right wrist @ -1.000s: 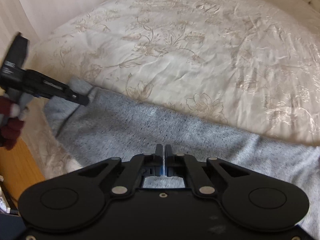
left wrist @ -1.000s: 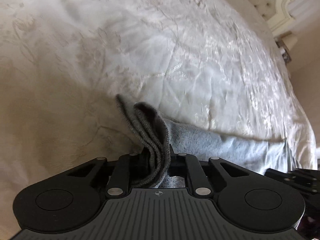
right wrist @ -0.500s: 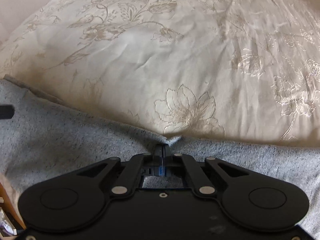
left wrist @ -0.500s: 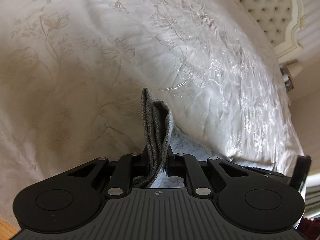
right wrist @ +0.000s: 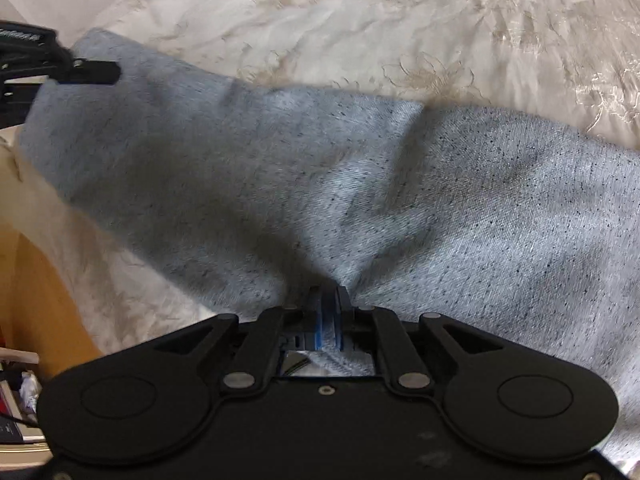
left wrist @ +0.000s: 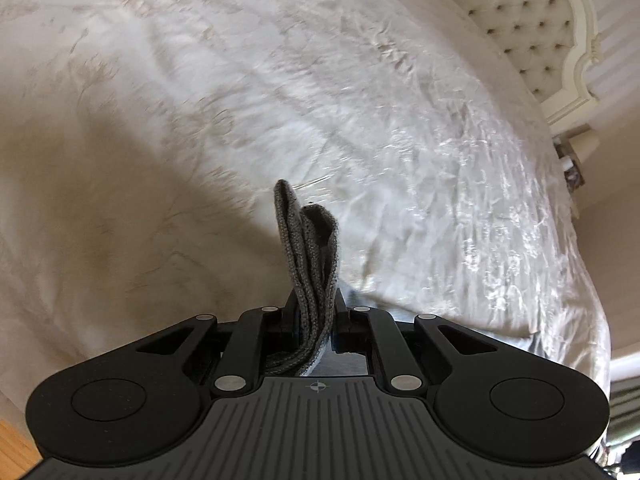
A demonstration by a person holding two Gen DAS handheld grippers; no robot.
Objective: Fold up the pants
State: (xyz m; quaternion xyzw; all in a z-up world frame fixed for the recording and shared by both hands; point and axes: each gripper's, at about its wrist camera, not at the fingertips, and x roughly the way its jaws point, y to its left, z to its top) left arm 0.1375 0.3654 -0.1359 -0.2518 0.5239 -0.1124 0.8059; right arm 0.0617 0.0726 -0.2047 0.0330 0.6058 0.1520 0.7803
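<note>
The grey pants [right wrist: 400, 200] lie across a cream embroidered bedspread [right wrist: 400, 20]. My left gripper [left wrist: 314, 300] is shut on their dark ribbed cuff [left wrist: 308, 240], which stands up folded between the pads. The right wrist view shows this left gripper [right wrist: 80, 72] at the top left, holding that end of the pants raised. My right gripper [right wrist: 329, 300] sits low on the middle of the pants. Its jaws are opening a little, with a pinch of grey fabric between the blue pads. Creases fan out from that pinch.
The bedspread [left wrist: 240, 80] fills most of the left wrist view, with a tufted headboard [left wrist: 520, 20] at the top right and small items [left wrist: 572, 168] beside the bed. Wooden floor [right wrist: 40, 280] and clutter [right wrist: 16, 400] lie off the bed's edge at the left.
My left gripper has risen with the cuff, lifting that end of the pants. My right gripper has dropped onto the pants and now has fabric between its pads.
</note>
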